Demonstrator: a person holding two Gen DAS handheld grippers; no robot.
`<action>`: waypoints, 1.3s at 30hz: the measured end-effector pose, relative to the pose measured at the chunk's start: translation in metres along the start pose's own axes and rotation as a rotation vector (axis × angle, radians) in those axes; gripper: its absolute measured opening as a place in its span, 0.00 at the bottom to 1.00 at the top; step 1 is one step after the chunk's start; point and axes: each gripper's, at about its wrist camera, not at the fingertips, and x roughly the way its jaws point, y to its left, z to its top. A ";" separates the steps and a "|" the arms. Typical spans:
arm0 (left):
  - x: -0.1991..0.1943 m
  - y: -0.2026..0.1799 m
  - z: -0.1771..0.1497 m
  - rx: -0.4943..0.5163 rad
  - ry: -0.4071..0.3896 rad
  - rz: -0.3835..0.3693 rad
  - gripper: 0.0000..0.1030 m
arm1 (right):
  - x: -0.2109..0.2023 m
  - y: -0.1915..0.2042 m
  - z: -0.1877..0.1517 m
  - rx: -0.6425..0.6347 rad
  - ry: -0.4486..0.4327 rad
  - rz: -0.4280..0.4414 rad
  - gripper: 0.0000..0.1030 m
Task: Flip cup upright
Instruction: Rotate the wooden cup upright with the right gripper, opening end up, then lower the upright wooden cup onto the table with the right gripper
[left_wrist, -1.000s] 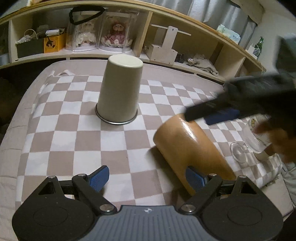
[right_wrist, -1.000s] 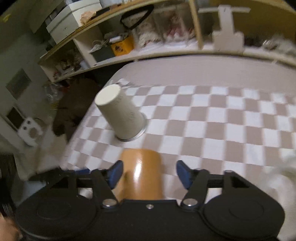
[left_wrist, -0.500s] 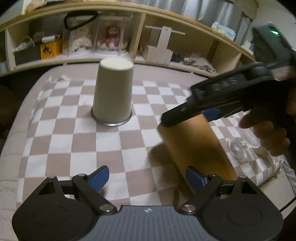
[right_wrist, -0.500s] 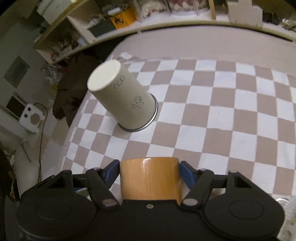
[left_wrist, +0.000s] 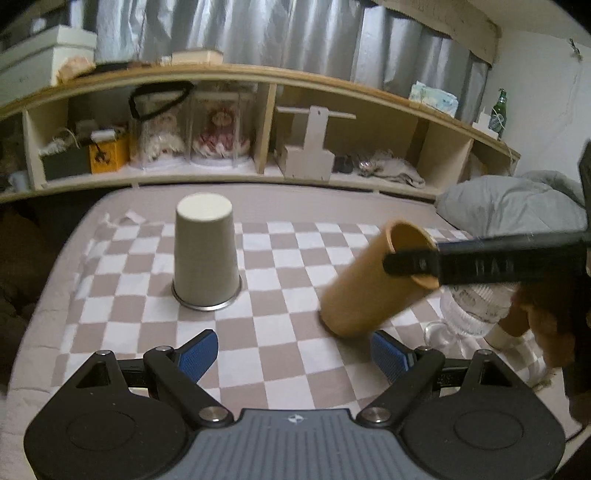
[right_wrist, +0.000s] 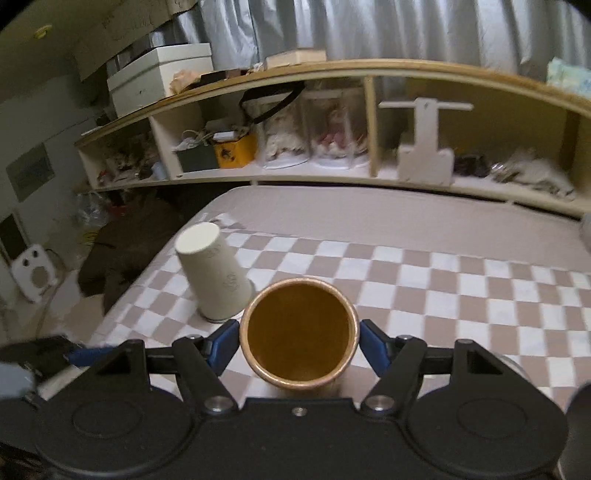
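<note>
My right gripper is shut on an orange-brown cup near its rim; the open mouth faces my right wrist camera. In the left wrist view the cup is tilted, mouth up and to the right, its base on or just above the checkered cloth, with the right gripper's finger across its rim. My left gripper is open and empty, low over the cloth in front of the cup. A cream cup stands upside down to the left; it also shows in the right wrist view.
A glass stands by the cloth's right edge, behind the orange cup. A grey pillow lies at the far right. A long wooden shelf with dolls and boxes runs along the back. The bed drops off at the left.
My right gripper closed on the orange cup and rotated it from mouth-down to tilted mouth-up. My left gripper pulled back and tilted up a little.
</note>
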 end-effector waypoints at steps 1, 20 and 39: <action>-0.002 -0.003 0.000 0.007 -0.012 0.014 0.87 | -0.002 -0.001 -0.005 -0.009 -0.011 -0.013 0.69; -0.011 -0.028 -0.012 0.007 -0.042 0.049 0.87 | -0.023 0.005 -0.022 -0.060 0.022 -0.079 0.69; -0.012 -0.026 -0.013 -0.011 -0.051 0.050 0.88 | -0.012 0.006 -0.022 -0.051 -0.024 -0.107 0.69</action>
